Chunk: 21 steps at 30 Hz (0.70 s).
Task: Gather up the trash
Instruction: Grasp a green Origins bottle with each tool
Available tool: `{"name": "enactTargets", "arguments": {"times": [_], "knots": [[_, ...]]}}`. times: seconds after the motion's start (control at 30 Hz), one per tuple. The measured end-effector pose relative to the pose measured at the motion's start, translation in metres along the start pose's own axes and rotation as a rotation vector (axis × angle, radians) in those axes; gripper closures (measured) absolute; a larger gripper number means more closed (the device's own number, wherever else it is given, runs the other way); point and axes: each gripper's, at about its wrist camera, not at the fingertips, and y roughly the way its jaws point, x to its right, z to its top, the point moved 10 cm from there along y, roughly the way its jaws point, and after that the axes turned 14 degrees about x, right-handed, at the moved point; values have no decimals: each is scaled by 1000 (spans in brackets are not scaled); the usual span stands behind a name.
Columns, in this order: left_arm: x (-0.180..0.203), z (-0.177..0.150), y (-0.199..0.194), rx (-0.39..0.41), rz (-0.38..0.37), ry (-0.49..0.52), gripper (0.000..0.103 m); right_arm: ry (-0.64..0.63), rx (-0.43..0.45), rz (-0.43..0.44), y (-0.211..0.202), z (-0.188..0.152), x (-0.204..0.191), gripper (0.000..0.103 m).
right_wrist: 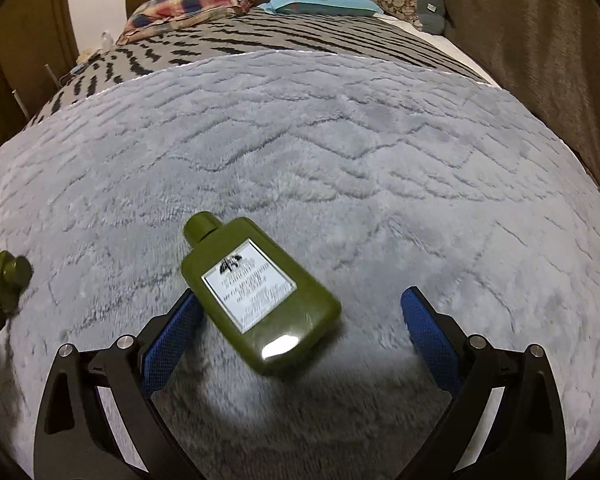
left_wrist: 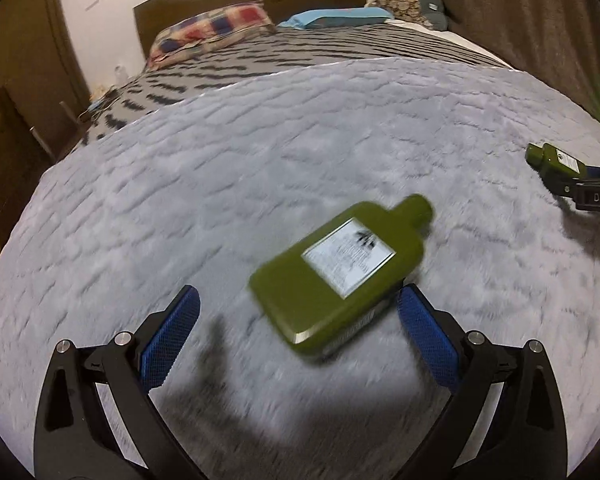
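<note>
Left wrist view shows a flat, olive-green plastic bottle with a white printed label (left_wrist: pixel 342 270) lying on its broad back on the fluffy grey-blue blanket (left_wrist: pixel 260 152) that covers the foot of the bed, its capped neck pointing away and to the right; the left tool (left_wrist: pixel 300 312) is spread wide, its right blue-padded finger (left_wrist: pixel 424 332) just beside or touching the bottle's lower side, the left one well clear. Right wrist view shows a second olive-green flat bottle with a white label (right_wrist: pixel 256 292) lying the same way, neck up and to the left, and the right tool (right_wrist: pixel 300 314) is likewise spread, its left blue pad (right_wrist: pixel 172 340) close against the bottle's edge, the other well apart. Both frames are blurred near the bottles, so actual contact cannot be settled. Each bottle looks rigid, smooth and glossy, probably light if spent, so it may slip or skate across the soft pile and sink a little into it. The narrow sides of the body, below the shoulder, look like the best place to pinch: they are parallel and fit between the pads. The neck is small and round, a poorer hold, and the broad label face lies flat against the blanket's give.
</note>
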Motion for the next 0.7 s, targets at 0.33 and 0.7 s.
{"name": "enactTargets", "arguments": {"times": [0.33,0.7], "knots": [[12,7,28,-29,-70,-57,18,18,37,22,7,9,-1,22],[12,3,19,-40,-88,-100,30,11,46,55,-10,4,-6,47]]}}
